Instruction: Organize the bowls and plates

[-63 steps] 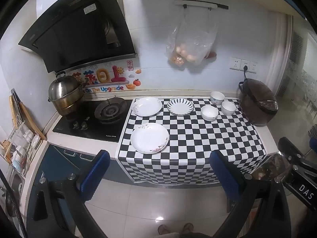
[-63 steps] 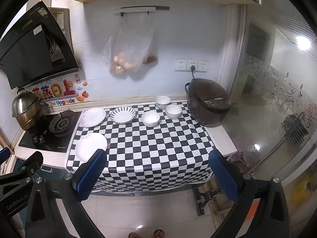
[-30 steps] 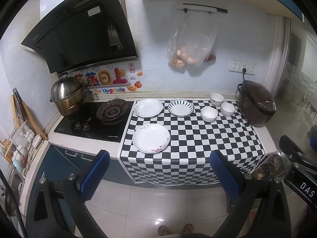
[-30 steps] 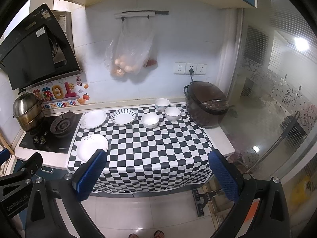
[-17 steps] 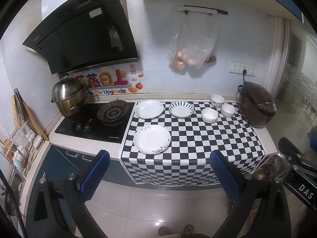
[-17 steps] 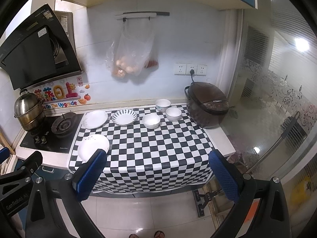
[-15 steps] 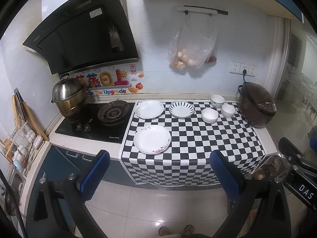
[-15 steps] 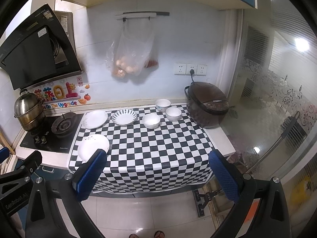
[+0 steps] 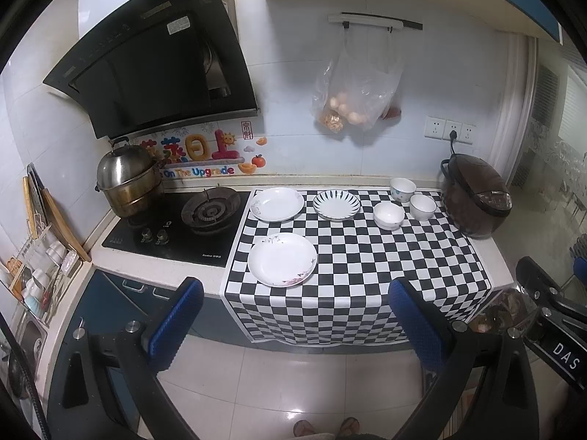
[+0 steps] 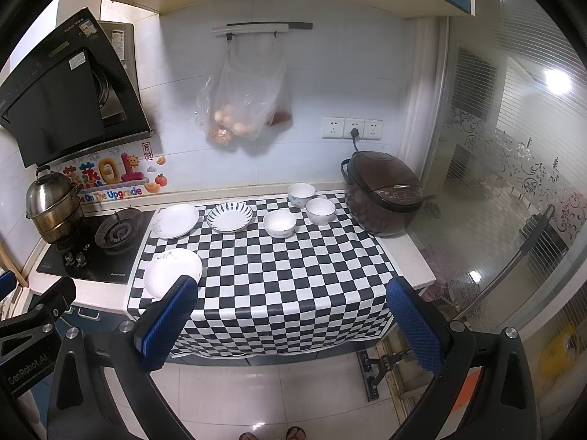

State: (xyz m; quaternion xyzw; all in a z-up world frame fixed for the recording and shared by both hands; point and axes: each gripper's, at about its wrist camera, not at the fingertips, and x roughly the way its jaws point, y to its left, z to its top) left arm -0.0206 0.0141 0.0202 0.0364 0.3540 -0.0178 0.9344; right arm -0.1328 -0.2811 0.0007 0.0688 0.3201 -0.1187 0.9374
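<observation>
Kitchen counter (image 9: 488, 253) under black-and-white checked cloth (image 9: 367, 256), three white plates, three white bowls, left claw (image 9: 293, 315) and right claw (image 10: 290, 315) wide, empty

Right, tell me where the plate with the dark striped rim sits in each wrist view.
Left wrist: the round white plate with the dark striped rim sits right of centre, in the back row on the checkered cloth.
Right wrist: the same plate sits left of centre, also at the back.
Shared landmark: the brown rice cooker at the counter's right end.
</observation>
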